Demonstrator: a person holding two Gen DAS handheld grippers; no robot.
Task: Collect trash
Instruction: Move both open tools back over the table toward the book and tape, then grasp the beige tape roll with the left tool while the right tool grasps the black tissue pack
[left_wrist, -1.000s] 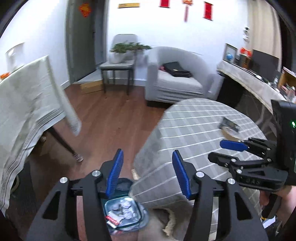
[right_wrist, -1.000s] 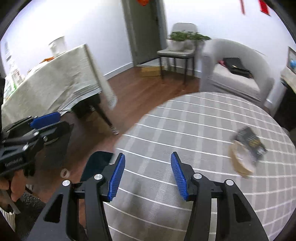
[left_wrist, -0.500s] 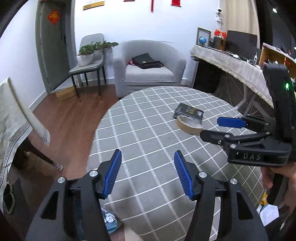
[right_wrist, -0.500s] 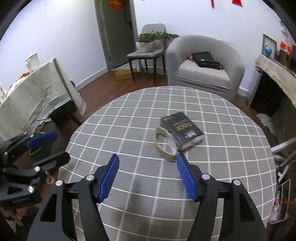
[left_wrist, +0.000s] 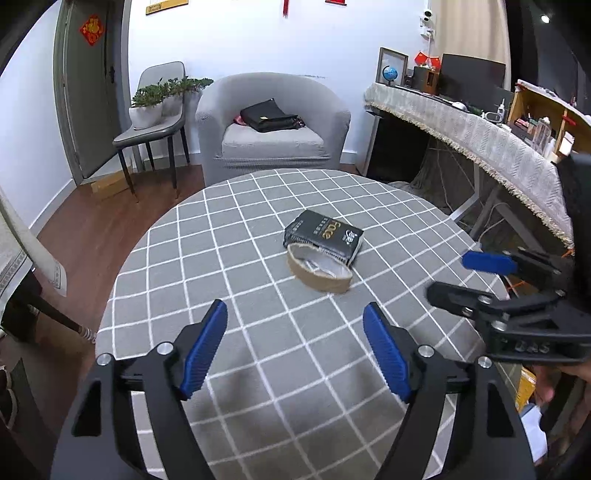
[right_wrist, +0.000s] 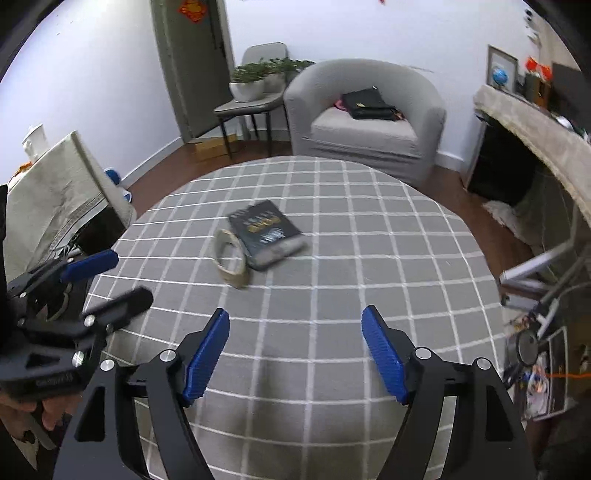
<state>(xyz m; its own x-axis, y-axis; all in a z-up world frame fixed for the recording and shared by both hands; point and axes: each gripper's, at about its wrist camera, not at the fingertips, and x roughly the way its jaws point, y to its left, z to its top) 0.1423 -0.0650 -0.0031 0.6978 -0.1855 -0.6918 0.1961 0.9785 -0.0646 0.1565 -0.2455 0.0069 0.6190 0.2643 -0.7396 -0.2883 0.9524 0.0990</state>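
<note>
A black tissue pack (left_wrist: 325, 238) (right_wrist: 266, 233) lies near the middle of the round table with the grey checked cloth (left_wrist: 229, 258) (right_wrist: 369, 240). A brown tape roll (left_wrist: 319, 267) (right_wrist: 231, 264) leans against its near side. My left gripper (left_wrist: 295, 354) is open and empty above the near part of the table; it also shows at the left of the right wrist view (right_wrist: 107, 280). My right gripper (right_wrist: 295, 354) is open and empty, to the right of the left one (left_wrist: 469, 278).
A grey armchair (left_wrist: 273, 129) with a black bag (left_wrist: 267, 116) stands behind the table. A chair with potted plants (left_wrist: 155, 110) is at the back left. A cloth-covered table (right_wrist: 55, 192) is on the left, a long cluttered desk (left_wrist: 480, 133) on the right.
Both grippers have swung from the floor bin and table edge up over the table. The tissue pack and tape roll now lie in front of them, closer and centred.
</note>
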